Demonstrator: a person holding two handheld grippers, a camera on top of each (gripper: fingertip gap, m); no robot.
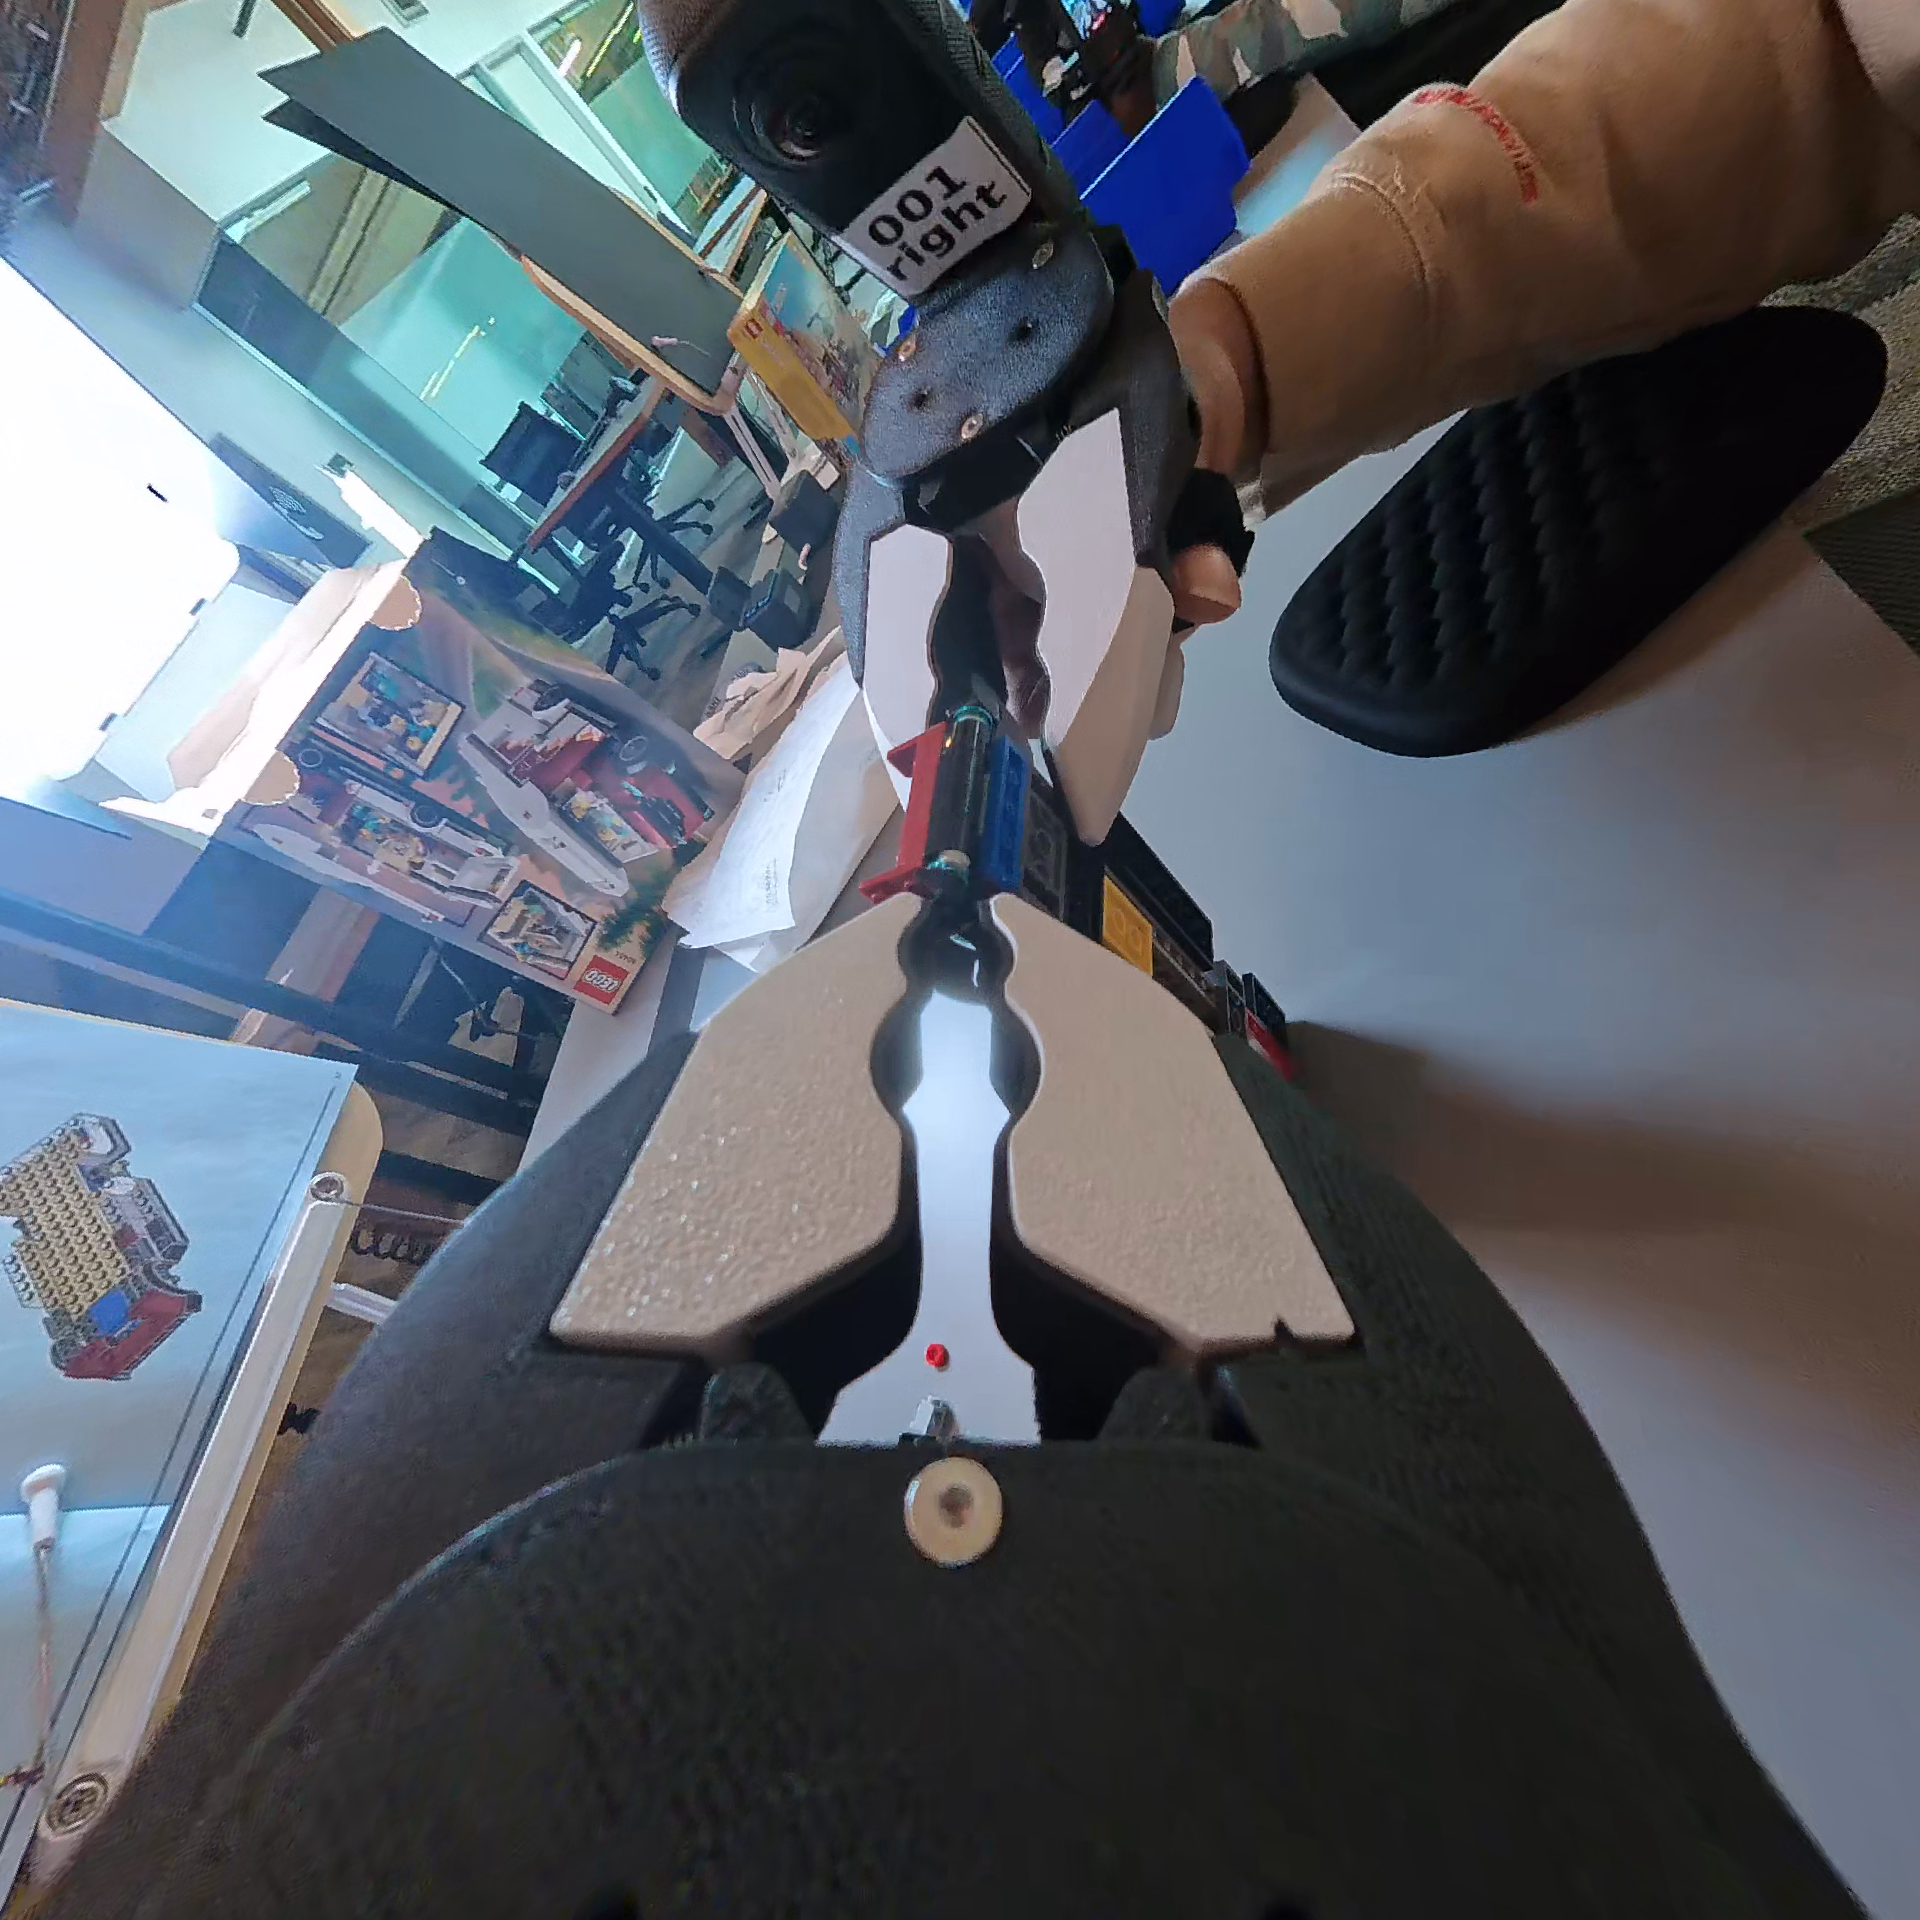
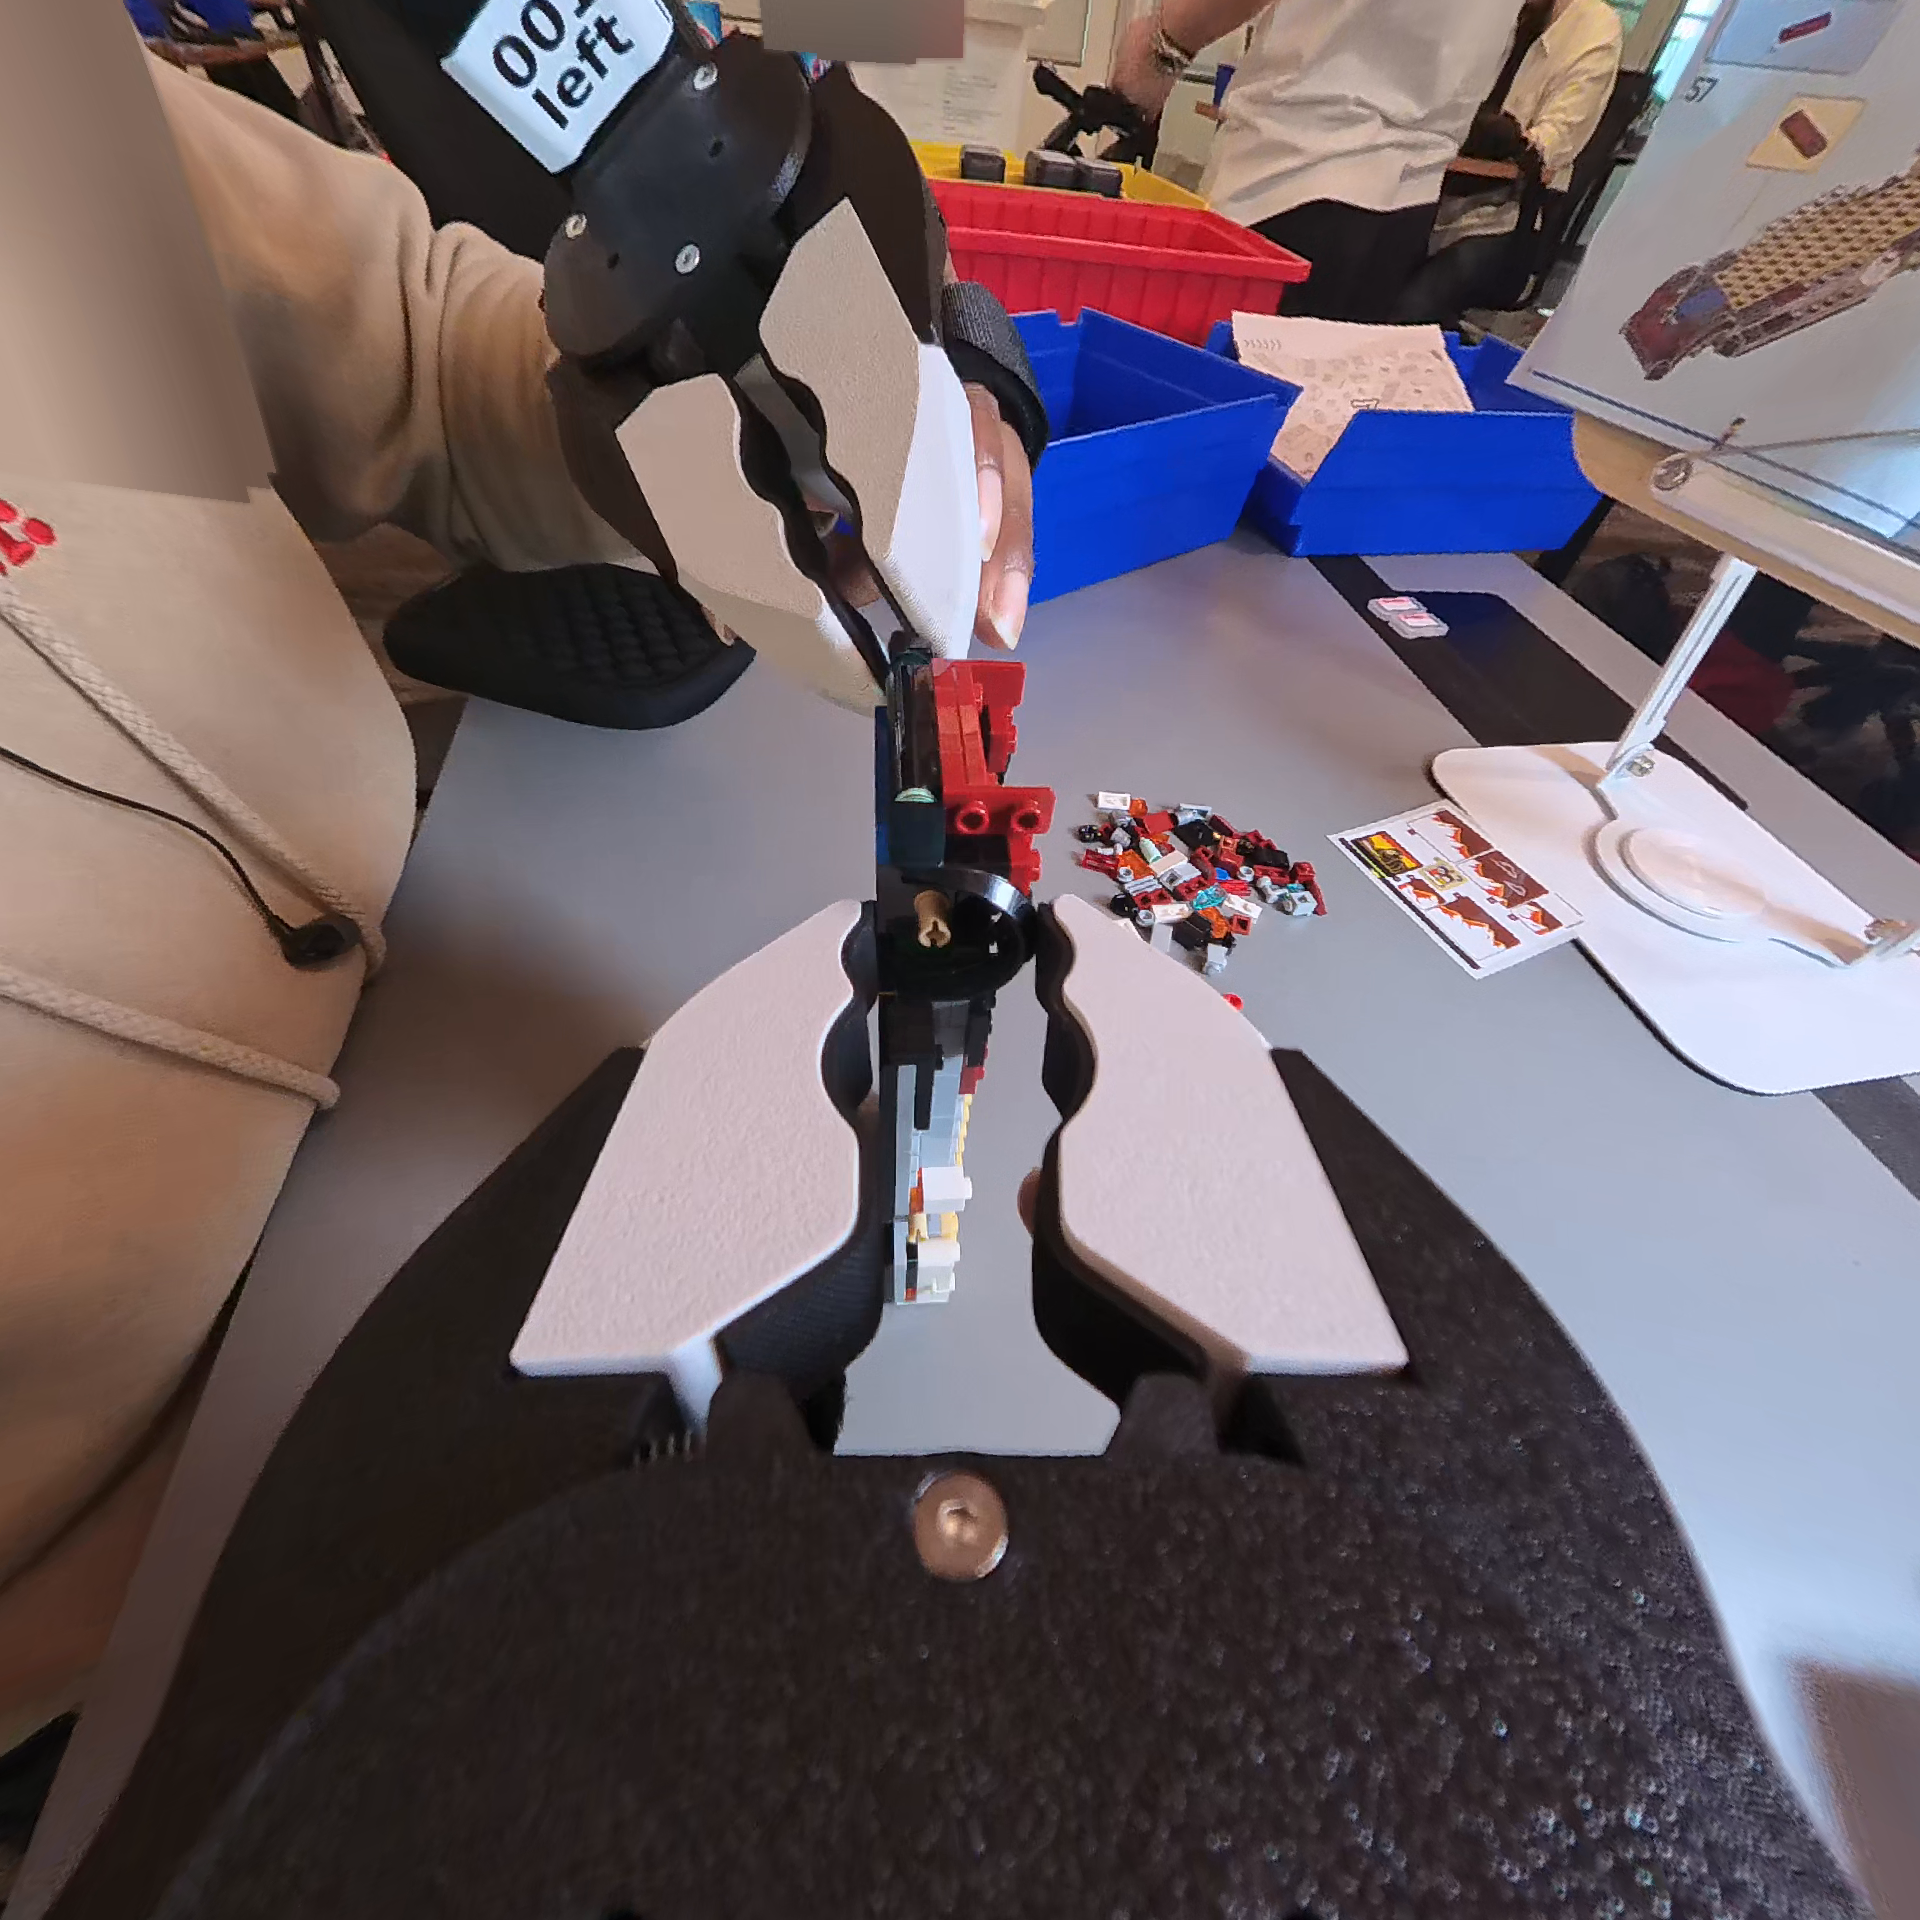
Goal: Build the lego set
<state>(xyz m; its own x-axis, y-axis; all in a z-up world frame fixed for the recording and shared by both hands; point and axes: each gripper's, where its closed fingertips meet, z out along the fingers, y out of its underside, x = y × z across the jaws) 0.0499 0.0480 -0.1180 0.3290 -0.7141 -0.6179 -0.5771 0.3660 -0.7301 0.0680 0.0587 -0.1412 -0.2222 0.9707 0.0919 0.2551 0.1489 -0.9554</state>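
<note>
My right gripper [image 2: 951,935] is shut on a brick model [image 2: 977,748] of red, black, blue and grey pieces and holds it upright above the grey table [image 2: 1351,1195]. Its pads press on a black round part low on the model. A black cylinder piece [image 2: 914,727] with teal ends lies along the model's side. My left gripper [image 1: 953,914] has its tips at that cylinder's end [image 1: 961,800]. Its jaws stand slightly apart around the dark stub, with a sliver of light beside it. In the right wrist view the left gripper [image 2: 883,665] comes down from above onto the model's top.
A pile of small loose bricks [image 2: 1205,873] and a sticker sheet [image 2: 1455,883] lie right of the model. A white stand [image 2: 1714,914] holds an instruction booklet [image 2: 1766,260]. Blue bins [image 2: 1143,457] and a red bin [image 2: 1101,249] stand behind. A black padded rest [image 2: 561,644] lies left. Left and right tips are no more than a few centimetres apart.
</note>
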